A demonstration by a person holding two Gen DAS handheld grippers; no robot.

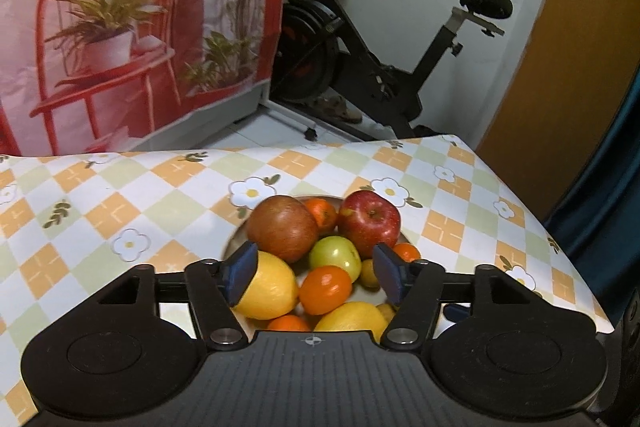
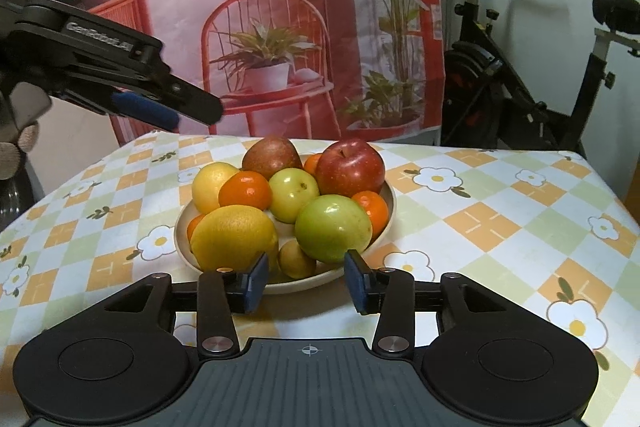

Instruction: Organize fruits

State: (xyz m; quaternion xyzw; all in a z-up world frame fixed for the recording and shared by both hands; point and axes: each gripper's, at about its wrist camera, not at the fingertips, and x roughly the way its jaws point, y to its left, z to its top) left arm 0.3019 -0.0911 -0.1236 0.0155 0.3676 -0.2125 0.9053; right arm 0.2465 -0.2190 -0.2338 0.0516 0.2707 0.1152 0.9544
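A pale plate (image 2: 385, 223) piled with fruit stands on the checked tablecloth. It holds a red apple (image 2: 350, 167), a brownish apple (image 2: 272, 155), green apples (image 2: 333, 228), lemons (image 2: 234, 237) and oranges (image 2: 245, 189). My right gripper (image 2: 306, 282) is open and empty, just short of the plate's near rim. My left gripper (image 1: 315, 274) is open and empty, hovering above the fruit; an orange (image 1: 325, 289) and a green apple (image 1: 335, 255) lie between its fingers. The left gripper also shows in the right wrist view (image 2: 160, 107), high at the left.
The table (image 2: 500, 227) with a flowered orange and green checked cloth ends close behind the plate. A printed backdrop (image 2: 280, 27) with a red chair hangs behind it. An exercise bike (image 1: 380, 59) stands on the floor to the right.
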